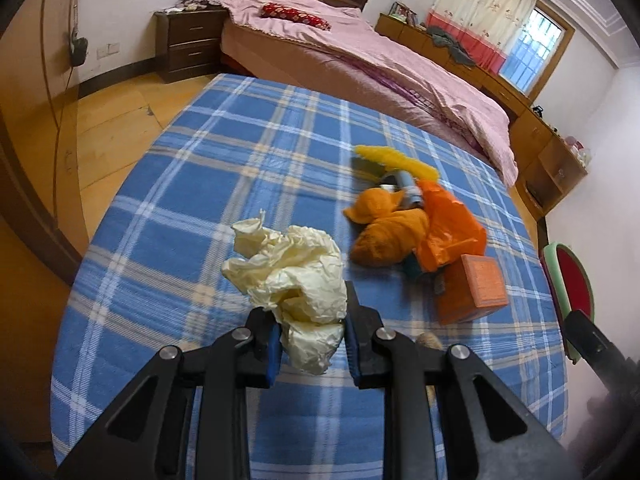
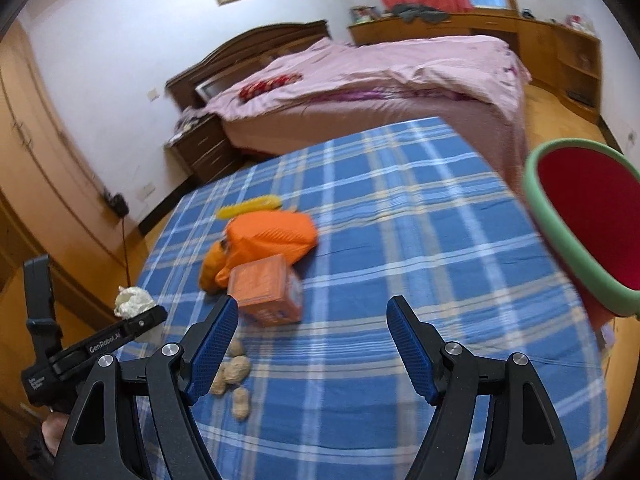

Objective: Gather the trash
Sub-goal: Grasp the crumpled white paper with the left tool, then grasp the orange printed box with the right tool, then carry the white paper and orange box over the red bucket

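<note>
a crumpled cream paper wad [image 1: 292, 280] is pinched between the fingers [image 1: 269, 354] of the left gripper [image 1: 310, 350], and it appears lifted just above the counter [image 1: 224, 184], which is covered in blue plaid cloth. the wad is judged very light, soft and springy; it is held by its lower folds, so a firm squeeze through the bulk is advised or loose folds may slip free. the right gripper [image 2: 310, 344] is seen with its fingers spread wide apart, nothing between them, hovering over the counter.

in the right wrist view, a few peanut shells [image 2: 236, 380] lie at 7 o'clock, just beside the left finger; they are judged brittle, small and best scooped low. at 11 o'clock an orange box [image 2: 266, 292] is touching an orange plastic bag [image 2: 268, 240], with a yellow wrapper [image 2: 248, 206] beyond. the box looks stiff and light, to be taken across its flat sides; the bag is thin and slippery, to be gathered by a bunched fold. a green-rimmed red bin [image 2: 580, 220] stands at 2 o'clock, beside the counter's edge.
</note>
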Tool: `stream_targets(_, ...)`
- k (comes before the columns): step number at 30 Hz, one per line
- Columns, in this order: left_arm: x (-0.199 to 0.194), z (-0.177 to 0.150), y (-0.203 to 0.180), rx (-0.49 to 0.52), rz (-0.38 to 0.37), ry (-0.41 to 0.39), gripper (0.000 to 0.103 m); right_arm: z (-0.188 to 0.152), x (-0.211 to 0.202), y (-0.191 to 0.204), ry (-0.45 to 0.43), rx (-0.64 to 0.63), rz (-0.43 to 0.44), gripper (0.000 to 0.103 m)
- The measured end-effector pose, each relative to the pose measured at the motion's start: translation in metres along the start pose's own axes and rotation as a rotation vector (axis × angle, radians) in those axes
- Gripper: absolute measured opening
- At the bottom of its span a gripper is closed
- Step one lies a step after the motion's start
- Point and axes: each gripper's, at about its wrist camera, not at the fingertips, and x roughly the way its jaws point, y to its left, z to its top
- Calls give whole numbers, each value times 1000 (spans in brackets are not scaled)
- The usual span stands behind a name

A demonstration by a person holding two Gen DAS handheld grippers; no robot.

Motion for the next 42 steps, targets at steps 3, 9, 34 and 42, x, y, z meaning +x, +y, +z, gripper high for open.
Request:
stream_targets(3,2,-1,8,-15,6,4,25,-2,16,17,30,-43,15,78)
stream_targets(9,3,-5,18,-36,2,10,25,-2,44,38,74,-119,19,78)
stream_targets(34,-8,-9,9,1,10,-12,25,-8,65,41,114,-114,19,54)
stream_targets(42,-33,-12,-18,69,-12,-62,25,-9,17,32,18,-84,25,54)
